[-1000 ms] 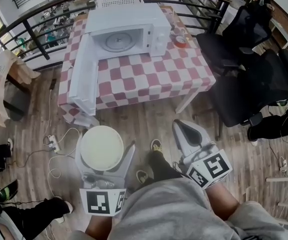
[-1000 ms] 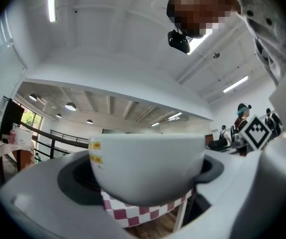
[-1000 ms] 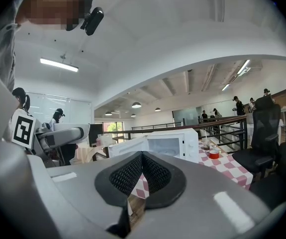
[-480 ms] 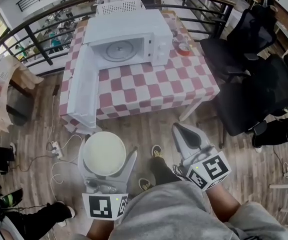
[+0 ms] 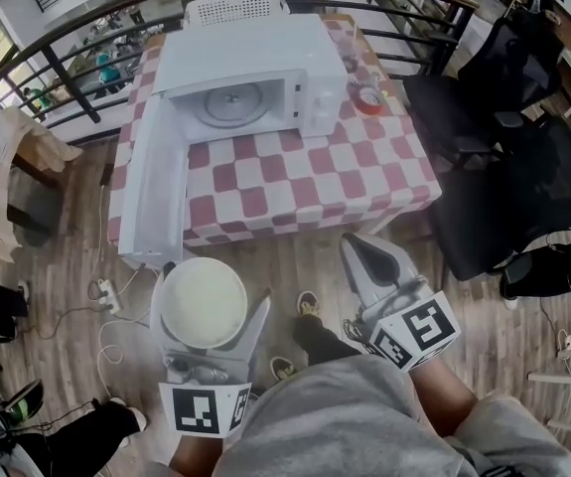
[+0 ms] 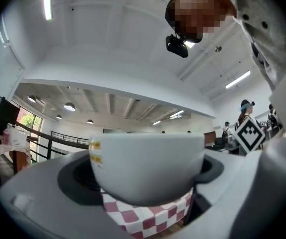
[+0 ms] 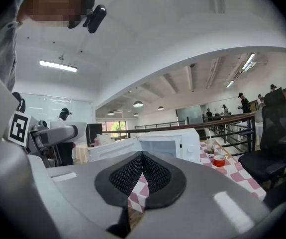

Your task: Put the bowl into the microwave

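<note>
A cream bowl [image 5: 203, 300] is held over the wooden floor, just short of the table's near edge, with my left gripper [image 5: 209, 318] shut on it. In the left gripper view the bowl [image 6: 147, 168] fills the gap between the jaws. A white microwave [image 5: 250, 68] stands at the back of the red-checked table [image 5: 305, 172], its door [image 5: 156, 182] swung wide open toward me on the left and the glass turntable showing inside. My right gripper [image 5: 376, 263] hangs to the right of the bowl, shut and empty; its pads [image 7: 133, 176] meet in the right gripper view.
A red-lidded jar [image 5: 368, 99] stands right of the microwave. Black office chairs [image 5: 503, 137] crowd the table's right side. A curved black railing [image 5: 86, 28] runs behind the table. Cables and a power strip [image 5: 106, 288] lie on the floor at left.
Both grippers and the bowl have come nearer the table; the table and microwave sit lower and larger in the head view. Neither grip has changed.
</note>
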Demonstrator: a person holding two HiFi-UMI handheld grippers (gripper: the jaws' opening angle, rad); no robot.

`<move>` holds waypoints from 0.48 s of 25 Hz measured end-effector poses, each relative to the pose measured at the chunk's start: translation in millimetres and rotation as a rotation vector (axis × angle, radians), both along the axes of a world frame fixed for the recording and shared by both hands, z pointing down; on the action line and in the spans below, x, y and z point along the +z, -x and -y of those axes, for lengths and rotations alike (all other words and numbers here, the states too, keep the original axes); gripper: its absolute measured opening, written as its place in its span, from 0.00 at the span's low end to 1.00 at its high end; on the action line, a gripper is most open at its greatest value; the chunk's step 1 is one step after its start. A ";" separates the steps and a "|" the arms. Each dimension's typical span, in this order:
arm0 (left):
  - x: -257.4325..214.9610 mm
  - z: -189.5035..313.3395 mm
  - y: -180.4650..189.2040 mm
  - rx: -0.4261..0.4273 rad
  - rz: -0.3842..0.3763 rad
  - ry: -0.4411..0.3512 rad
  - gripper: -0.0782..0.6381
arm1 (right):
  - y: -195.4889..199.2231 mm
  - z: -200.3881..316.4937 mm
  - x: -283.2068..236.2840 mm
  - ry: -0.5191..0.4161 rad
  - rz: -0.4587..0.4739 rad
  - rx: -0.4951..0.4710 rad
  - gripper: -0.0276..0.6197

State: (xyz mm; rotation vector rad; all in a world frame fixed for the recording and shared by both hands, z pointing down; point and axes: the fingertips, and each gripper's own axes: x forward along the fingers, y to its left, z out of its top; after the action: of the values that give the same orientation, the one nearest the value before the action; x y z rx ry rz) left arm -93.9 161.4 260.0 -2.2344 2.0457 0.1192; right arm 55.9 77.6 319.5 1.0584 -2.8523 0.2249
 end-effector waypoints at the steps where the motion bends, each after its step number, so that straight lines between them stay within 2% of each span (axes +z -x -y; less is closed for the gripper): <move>1: 0.3 6.5 -0.2 0.000 0.000 0.001 0.82 | 0.1 7.4 0.4 0.002 -0.001 -0.001 0.04; 12: 3.5 71.1 4.9 -0.013 -0.009 0.024 0.82 | 4.7 81.1 2.4 0.020 0.009 -0.009 0.04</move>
State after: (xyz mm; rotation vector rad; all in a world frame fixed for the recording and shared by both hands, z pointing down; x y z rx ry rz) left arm -98.8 90.4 263.5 -2.2381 2.0770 0.1040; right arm 51.2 -3.6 322.0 1.0426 -2.8559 0.2571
